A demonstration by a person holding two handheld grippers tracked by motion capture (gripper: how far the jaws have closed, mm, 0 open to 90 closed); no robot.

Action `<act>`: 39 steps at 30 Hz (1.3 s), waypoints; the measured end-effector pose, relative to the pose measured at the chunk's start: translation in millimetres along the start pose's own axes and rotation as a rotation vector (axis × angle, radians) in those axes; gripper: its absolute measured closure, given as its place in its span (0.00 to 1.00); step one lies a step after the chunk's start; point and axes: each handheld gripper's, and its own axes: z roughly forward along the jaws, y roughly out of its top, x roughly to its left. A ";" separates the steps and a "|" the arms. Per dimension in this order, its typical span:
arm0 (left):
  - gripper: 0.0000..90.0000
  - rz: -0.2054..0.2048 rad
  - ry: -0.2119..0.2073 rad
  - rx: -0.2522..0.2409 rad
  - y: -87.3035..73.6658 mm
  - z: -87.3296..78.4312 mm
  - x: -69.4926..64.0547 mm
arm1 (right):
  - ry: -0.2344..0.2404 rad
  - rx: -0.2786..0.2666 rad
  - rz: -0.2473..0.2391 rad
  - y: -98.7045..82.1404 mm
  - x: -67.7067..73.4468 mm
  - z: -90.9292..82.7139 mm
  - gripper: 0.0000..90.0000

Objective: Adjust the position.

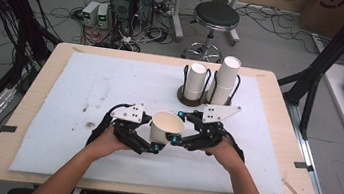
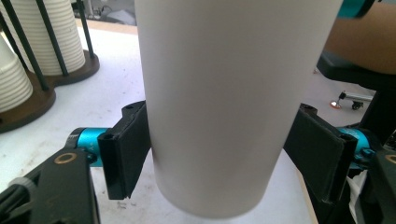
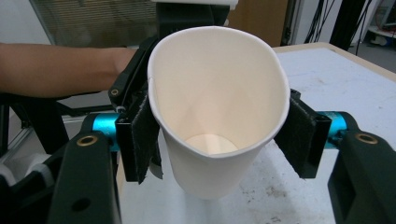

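White paper cup (image 1: pixel 167 126), upright above the foam mat (image 1: pixel 85 90), squeezed oval between the right gripper's (image 1: pixel 174 126) pads. Left gripper (image 1: pixel 152 135) jaws flank its lower wall, parted, barely touching. Cup stacks in rack (image 1: pixel 210 82) behind.

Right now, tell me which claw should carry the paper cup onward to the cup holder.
Probably the right claw. Its pads squeeze the paper cup near the rim, bending it oval. It is also nearer the cup holder. The left claw has a gap at one pad, so its hold looks looser.
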 end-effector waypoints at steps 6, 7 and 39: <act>0.40 0.023 -0.011 -0.010 0.7 -0.9 -0.7 | 0.010 -0.018 0.000 1.6 0.6 -0.7 0.41; 0.40 0.027 -0.013 -0.013 0.8 -1.0 -0.6 | 0.013 -0.023 -0.001 1.7 0.6 -0.2 0.40; 0.34 0.005 0.038 -0.070 1.2 -2.0 -1.4 | 0.001 -0.115 0.037 -4.6 1.7 12.7 0.38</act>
